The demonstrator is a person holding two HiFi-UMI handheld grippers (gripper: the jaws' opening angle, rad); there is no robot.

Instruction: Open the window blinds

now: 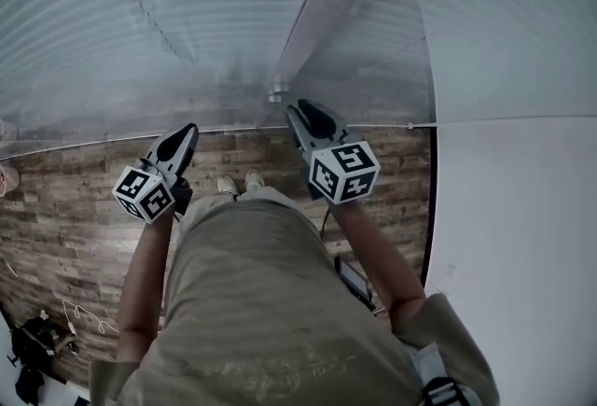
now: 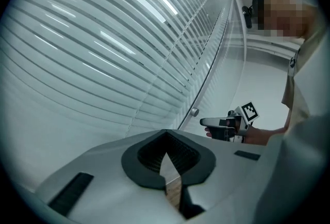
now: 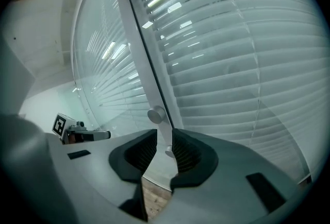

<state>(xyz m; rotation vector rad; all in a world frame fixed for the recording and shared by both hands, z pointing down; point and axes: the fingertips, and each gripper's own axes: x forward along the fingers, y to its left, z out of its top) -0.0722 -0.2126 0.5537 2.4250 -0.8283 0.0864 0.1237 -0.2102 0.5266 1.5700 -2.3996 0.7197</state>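
Blinds (image 1: 187,21) ahead; both forearms (image 1: 149,273) outstretched, R gripper (image 1: 291,105) jaws on wand (image 3: 168,153).

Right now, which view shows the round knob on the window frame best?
Right gripper view: the round knob is near and sharp, just above the right claw. Head view and left gripper view show it small, beside that claw's tip.

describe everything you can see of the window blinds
The blinds are white horizontal slats, plastic or painted metal by the look, tilted shut so nothing shows through. They seem to sit behind glass, which carries bright reflections. Thin cords run down through the slats, and a pale upright post splits them into two panels. Nothing touches the slats; the right claw pinches a small knob by the post.
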